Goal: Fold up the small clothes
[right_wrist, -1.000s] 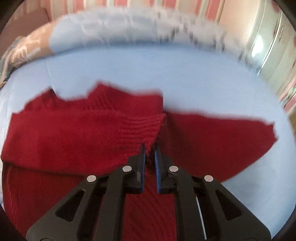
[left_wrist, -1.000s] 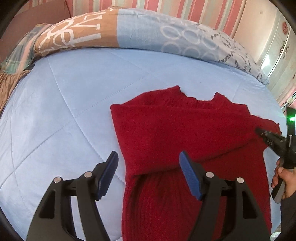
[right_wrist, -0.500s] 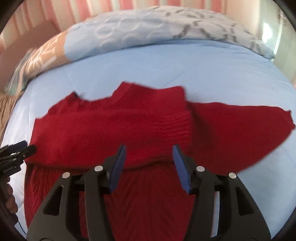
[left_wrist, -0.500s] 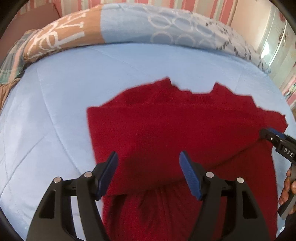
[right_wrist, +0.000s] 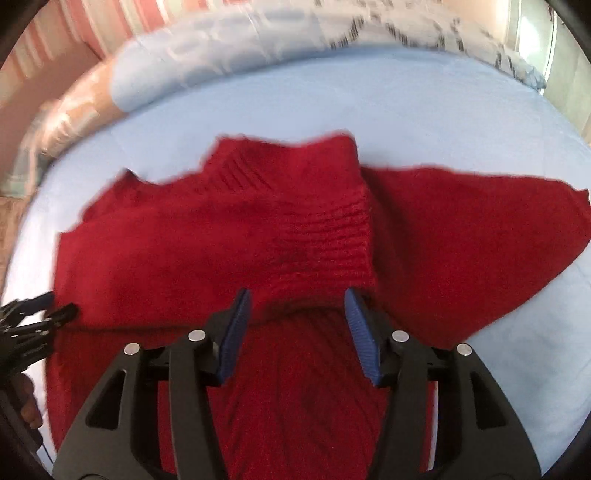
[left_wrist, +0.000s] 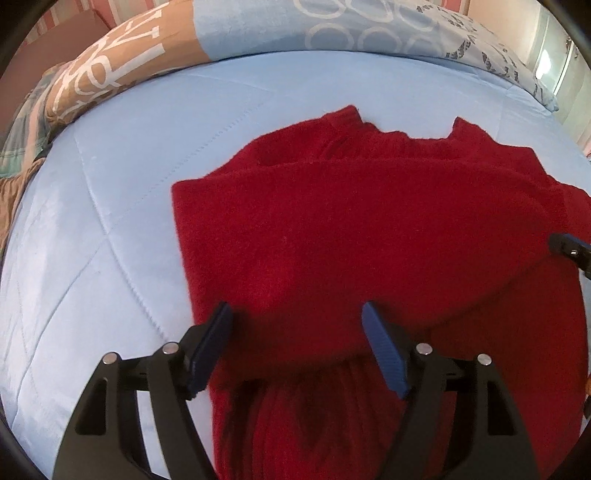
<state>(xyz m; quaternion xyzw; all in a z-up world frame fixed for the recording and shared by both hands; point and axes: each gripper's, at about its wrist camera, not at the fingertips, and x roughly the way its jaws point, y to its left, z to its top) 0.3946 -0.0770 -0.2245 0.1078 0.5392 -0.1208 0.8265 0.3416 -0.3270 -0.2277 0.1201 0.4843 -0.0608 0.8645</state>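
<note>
Red knit sweater [left_wrist: 369, 229] lies flat on the light blue quilted bedspread [left_wrist: 110, 206], collar toward the patterned pillow [left_wrist: 258, 29] at the far edge of the bed. Take the sweater as your landmark. One sleeve [right_wrist: 258, 236] is folded across its chest, ribbed cuff ending near the middle of the garment; the other sleeve [right_wrist: 480, 236] is spread out past the body onto the bedspread. The ribbed lower body runs toward you, under both tools.

Your left gripper [left_wrist: 295, 332] hangs over the sweater's folded side edge, just where the folded sleeve's lower border meets the ribbed body. Its jaws are opening, blue pads [left_wrist: 384, 354] set wide apart, with cloth below them but nothing pinched between them. Whether the tips touch the knit cannot be told.

Your right gripper [right_wrist: 295, 314] sits over the middle of the sweater, just on your side of the ribbed cuff. Its jaws stand parted and released; the cuff's edge lies past the fingertips, not clamped.

In the right wrist view your left gripper [right_wrist: 48, 310] shows at the sweater's folded edge, with part of your hand [right_wrist: 26, 406] behind it. In the left wrist view the tip of your right gripper [left_wrist: 570, 249] shows over the sweater's opposite side.

Striped wall [right_wrist: 55, 48] stands beyond the pillow.
</note>
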